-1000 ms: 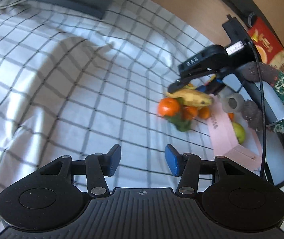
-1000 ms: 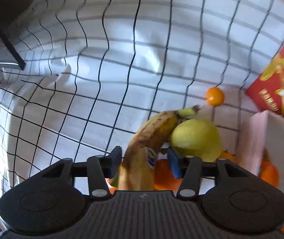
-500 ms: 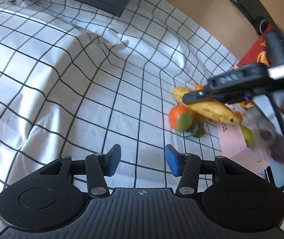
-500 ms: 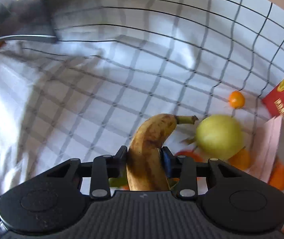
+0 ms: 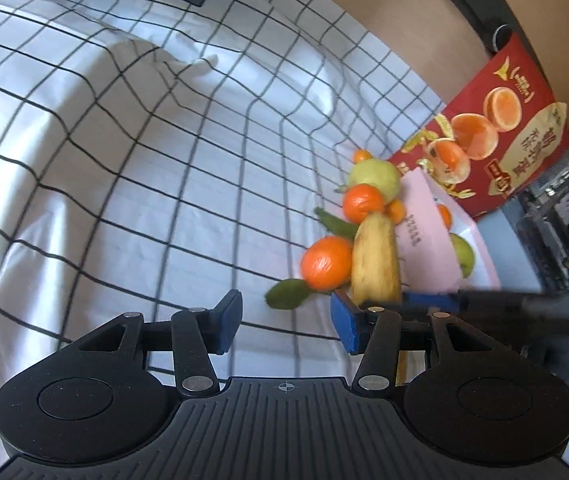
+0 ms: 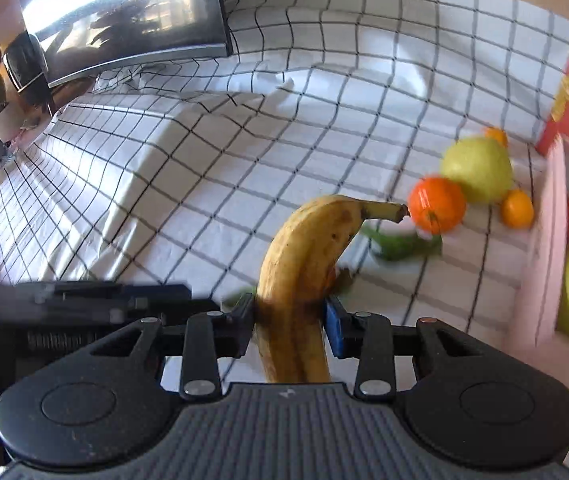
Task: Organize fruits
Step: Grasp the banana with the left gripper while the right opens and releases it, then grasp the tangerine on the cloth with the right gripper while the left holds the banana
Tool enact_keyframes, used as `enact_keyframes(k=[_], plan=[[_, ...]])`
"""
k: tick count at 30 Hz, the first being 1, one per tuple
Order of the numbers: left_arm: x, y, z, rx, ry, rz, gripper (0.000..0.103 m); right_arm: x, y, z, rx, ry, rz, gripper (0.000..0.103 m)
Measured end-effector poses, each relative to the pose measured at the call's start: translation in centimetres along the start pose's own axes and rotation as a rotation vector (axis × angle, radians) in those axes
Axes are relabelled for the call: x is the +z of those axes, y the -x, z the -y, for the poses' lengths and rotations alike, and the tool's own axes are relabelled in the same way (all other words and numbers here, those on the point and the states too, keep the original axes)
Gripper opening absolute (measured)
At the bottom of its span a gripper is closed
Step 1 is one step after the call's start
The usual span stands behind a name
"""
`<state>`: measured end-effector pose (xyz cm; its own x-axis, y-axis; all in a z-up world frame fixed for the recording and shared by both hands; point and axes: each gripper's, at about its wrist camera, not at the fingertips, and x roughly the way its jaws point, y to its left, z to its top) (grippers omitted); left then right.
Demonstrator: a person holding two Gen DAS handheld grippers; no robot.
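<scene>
Gripping the banana point(image 6: 304, 276) across its thick middle, the right gripper point(image 6: 290, 314) has its jaws closed on the fruit, both pads pressing the peel. The jaws have just been closing on it, and I judge this hold is chosen because the middle gives the flattest sides and keeps the long fruit balanced. The banana is lifted clear of the checked cloth point(image 6: 204, 184), its stem pointing toward the big orange point(image 6: 436, 208).

The left gripper point(image 5: 284, 322) hovers just beside the banana with its jaws about half open and nothing between them — probably waiting for its own fruit.

Behind the banana lie the big orange, a yellow-green pear point(image 6: 478, 170), two small oranges and some green leaves point(image 6: 404, 242). Beyond them stands a pink box point(image 6: 544, 240) with more fruit inside, and a red package point(image 5: 492, 136) behind it. The two grippers are very near each other — they could collide.
</scene>
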<state>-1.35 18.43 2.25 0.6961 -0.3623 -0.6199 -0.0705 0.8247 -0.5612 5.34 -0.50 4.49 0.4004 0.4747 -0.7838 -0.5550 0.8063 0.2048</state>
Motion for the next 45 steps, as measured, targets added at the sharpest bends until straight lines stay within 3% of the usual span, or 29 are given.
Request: enact_keyframes(k=[8, 17, 19, 23, 29, 30, 36, 41, 45], plan=[[-0.1, -0.6, 2.3, -0.086, -0.066, -0.067, 0.054, -3.6, 1.8, -0.1, 0.014, -0.084, -0.004, 0.036], [-1.0, -2.3, 4.8, -0.083, -0.135, -0.148, 0.054, -7.2, 2.5, 1.5, -0.060, -0.127, -0.025, 0.037], [-1.4, -2.4, 5.3, -0.075, -0.147, -0.175, 0.054, -7.4, 2.9, 1.1, -0.061, -0.100, -0.012, 0.039], [-2.2, -2.5, 6.4, -0.066, -0.138, -0.252, 0.054, -8.3, 5.3, 1.1, -0.097, -0.046, 0.047, 0.054], [-3.0, -4.7, 9.9, -0.033, -0.225, -0.335, 0.054, -10.7, 7.9, 4.0, -0.250, -0.079, 0.083, 0.057], [-3.0, -5.1, 10.5, -0.022, -0.246, -0.337, 0.058, -11.1, 8.1, 4.7, -0.275, -0.108, 0.091, 0.057], [-3.5, -7.8, 13.8, 0.085, -0.458, -0.348, 0.060, -13.8, 7.8, 7.4, -0.448, -0.224, 0.112, 0.059], [-4.8, -9.0, 15.7, 0.179, -0.628, -0.353, 0.059, -15.1, 7.4, 8.5, -0.487, -0.313, 0.125, 0.060], [-4.9, -8.6, 15.8, 0.203, -0.642, -0.344, 0.057, -16.0, 7.3, 8.5, -0.496, -0.348, 0.156, 0.069]])
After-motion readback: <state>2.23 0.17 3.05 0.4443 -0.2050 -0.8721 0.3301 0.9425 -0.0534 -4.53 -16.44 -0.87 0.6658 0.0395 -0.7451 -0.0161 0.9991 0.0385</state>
